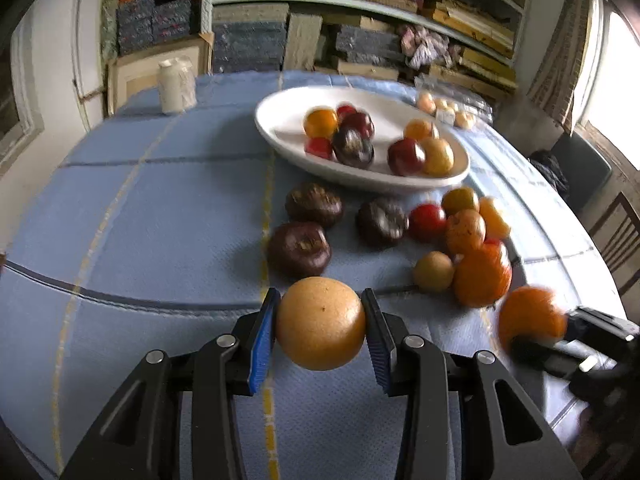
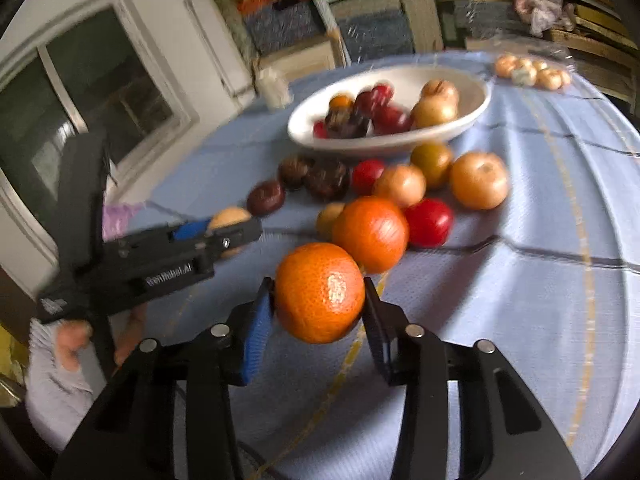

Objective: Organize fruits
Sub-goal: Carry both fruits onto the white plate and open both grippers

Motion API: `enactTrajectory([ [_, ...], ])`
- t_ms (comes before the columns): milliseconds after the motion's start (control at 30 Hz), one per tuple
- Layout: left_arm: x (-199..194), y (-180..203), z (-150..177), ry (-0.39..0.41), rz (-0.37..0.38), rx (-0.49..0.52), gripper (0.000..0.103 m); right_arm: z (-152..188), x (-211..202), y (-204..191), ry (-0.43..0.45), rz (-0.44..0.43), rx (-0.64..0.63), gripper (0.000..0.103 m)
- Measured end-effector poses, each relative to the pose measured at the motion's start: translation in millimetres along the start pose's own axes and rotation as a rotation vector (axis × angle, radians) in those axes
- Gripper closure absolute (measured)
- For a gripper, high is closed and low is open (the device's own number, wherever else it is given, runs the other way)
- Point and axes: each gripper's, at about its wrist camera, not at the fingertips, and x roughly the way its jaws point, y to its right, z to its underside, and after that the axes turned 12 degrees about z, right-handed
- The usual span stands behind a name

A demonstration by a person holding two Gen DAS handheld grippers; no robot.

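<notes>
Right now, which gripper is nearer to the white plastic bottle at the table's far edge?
Left. The left gripper, holding a tan round fruit, sits on the white bottle's side; the right gripper, gripping an orange, sits farther across.

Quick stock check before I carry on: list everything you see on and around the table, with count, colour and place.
Bowl: one, white, oval, far centre of the table.
Fruit in bowl: about eight, dark red, dark brown, orange and yellow; blurred.
Loose fruit: about ten, three dark brown, the rest red, orange and yellow, on the cloth in front of the bowl.
Tablecloth: one, blue with yellow and dark lines.
Jar: one, white, far left edge.
Plastic packet: one, clear, small pale rounds inside, behind the bowl.
Shelves: stacked boards and boxes, back wall.
Left gripper: black with blue pads, shut on a yellow-orange fruit.
Right gripper: same, shut on an orange mandarin.
</notes>
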Motion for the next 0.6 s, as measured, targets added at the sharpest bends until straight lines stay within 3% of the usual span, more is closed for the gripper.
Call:
enactTrajectory([
  [100,-16,0,-24,0.026,0.017,-0.003,0.062,-40,-38,16,0.11,0.018,0.032,0.061],
  [233,-36,8,-90,0.125,-0.066,0.062,0.062,-110,-81,22,0.284,0.073,0.024,0.061],
  [300,-37,10,-118,0.153,-0.078,0.075,0.062,-137,-83,22,0.32,0.089,0.018,0.061],
  [467,11,-2,-170,0.123,-0.118,0.081,0.062,-189,-24,21,0.271,0.138,-0.013,0.061],
  [600,73,-24,-191,0.039,-0.11,0.032,0.062,-216,69,30,0.108,0.177,-0.027,0.061],
])
